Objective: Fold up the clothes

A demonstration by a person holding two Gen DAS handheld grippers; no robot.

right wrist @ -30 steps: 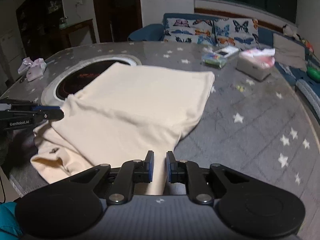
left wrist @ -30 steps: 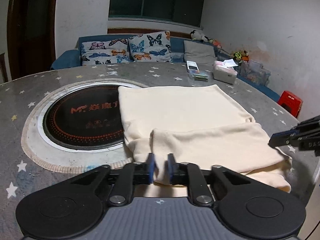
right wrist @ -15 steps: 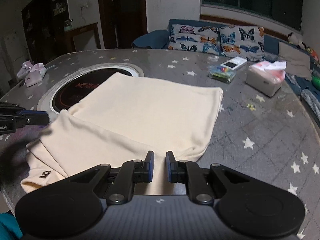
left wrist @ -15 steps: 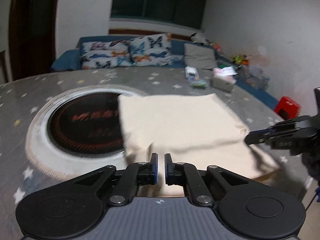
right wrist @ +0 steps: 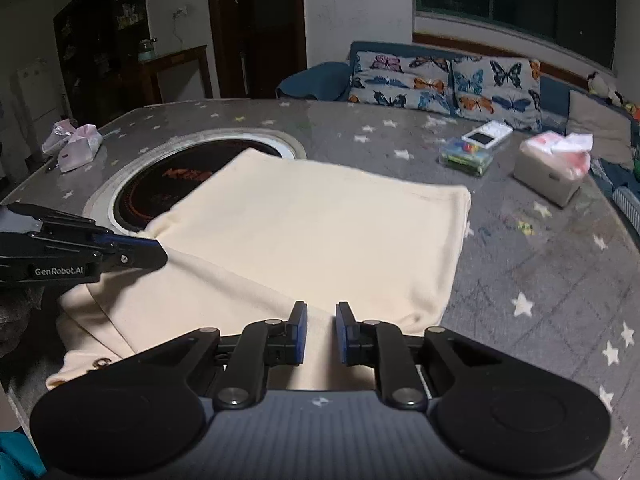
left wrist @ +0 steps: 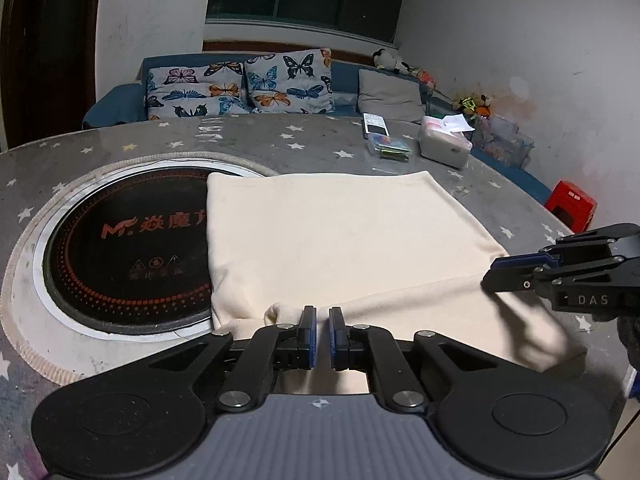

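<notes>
A cream garment [left wrist: 340,240] lies partly folded on the grey star-patterned table, one fold laid across its near part; it also shows in the right wrist view [right wrist: 320,240]. My left gripper [left wrist: 322,332] hovers over the garment's near left edge, jaws nearly together with a narrow gap and nothing between them. My right gripper [right wrist: 320,330] is over the garment's near right part, jaws a little apart and empty. Each gripper shows in the other's view: the right gripper [left wrist: 496,274] and the left gripper [right wrist: 158,254].
A round black induction hob [left wrist: 124,248] is set in the table, partly under the garment. A tissue box [right wrist: 552,172], a phone [right wrist: 486,136] and a small clear box [right wrist: 466,156] lie at the far side. A pink bag [right wrist: 76,146] sits far left. A sofa with butterfly cushions [left wrist: 240,88] stands behind.
Both grippers have drawn back toward the near edge of the garment. The right gripper's jaws have opened slightly. The garment lies still.
</notes>
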